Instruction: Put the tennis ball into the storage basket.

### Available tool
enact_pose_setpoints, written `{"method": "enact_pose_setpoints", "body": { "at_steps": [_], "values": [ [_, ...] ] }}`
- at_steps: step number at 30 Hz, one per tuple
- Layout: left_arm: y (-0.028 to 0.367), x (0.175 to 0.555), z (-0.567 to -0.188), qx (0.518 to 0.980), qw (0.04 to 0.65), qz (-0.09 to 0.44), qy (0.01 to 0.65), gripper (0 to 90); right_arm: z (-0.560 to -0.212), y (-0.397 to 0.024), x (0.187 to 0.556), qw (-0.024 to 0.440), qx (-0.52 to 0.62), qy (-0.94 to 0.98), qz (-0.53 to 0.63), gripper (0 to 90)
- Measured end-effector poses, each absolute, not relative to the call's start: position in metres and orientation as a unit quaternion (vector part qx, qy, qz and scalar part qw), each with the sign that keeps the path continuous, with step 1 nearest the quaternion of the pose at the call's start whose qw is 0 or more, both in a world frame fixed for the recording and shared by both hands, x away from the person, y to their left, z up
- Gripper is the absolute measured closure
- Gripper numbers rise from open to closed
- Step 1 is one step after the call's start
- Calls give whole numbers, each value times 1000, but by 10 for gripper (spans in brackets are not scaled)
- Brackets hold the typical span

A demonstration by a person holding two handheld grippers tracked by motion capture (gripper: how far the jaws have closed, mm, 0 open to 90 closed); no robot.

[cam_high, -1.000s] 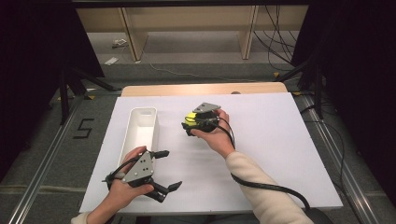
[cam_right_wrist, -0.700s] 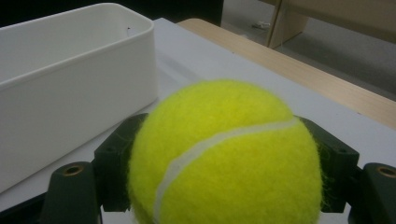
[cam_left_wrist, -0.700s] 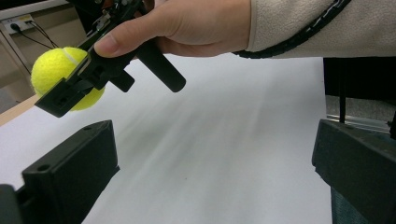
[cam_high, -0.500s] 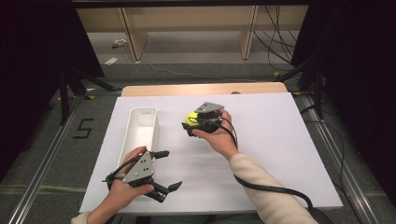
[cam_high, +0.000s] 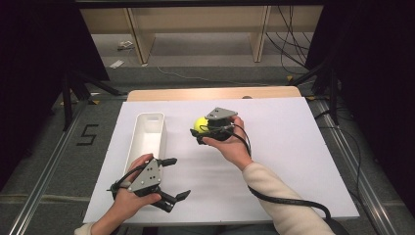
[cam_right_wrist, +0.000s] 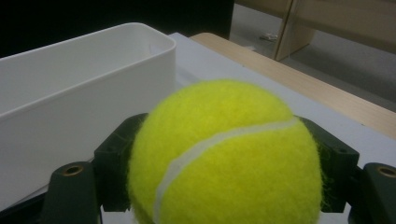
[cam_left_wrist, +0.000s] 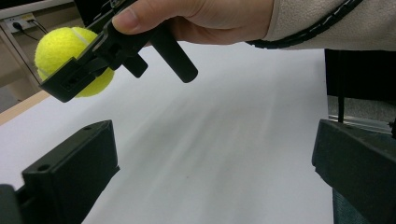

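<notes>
A yellow tennis ball [cam_high: 199,124] is held off the white table, clamped between the jaws of my right gripper [cam_high: 201,128], which is shut on it. In the right gripper view the ball [cam_right_wrist: 224,154] sits close up between the two black jaws, with the white bin [cam_right_wrist: 70,88] just beyond on the left. In the high view that long white bin [cam_high: 147,139] stands left of the ball. My left gripper [cam_high: 172,178] rests near the table's front edge, open, nothing between its jaws. In the left gripper view the ball [cam_left_wrist: 65,49] and the right hand appear ahead at the upper left.
A white sheet [cam_high: 293,147] covers the table, with a wooden strip [cam_high: 210,93] along its far edge. Beyond stand wooden shelf legs [cam_high: 137,34] and floor cables. Metal rails [cam_high: 44,176] run along both sides. A "5" marks the floor at left.
The right hand with the ball has shifted slightly; the left gripper has stayed put.
</notes>
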State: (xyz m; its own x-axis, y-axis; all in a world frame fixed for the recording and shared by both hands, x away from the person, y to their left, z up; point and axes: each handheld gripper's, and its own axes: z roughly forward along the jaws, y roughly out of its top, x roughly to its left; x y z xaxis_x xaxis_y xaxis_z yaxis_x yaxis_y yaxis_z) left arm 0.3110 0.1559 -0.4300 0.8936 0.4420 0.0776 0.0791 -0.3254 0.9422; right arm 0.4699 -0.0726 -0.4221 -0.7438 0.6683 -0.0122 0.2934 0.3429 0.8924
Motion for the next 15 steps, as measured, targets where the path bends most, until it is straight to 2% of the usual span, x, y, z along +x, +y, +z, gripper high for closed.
{"method": "enact_pose_setpoints", "body": {
  "at_steps": [15],
  "values": [
    [156, 311, -430, 798, 557, 162, 163, 0, -416, -74, 466, 195, 298, 791, 497, 263]
  ]
}}
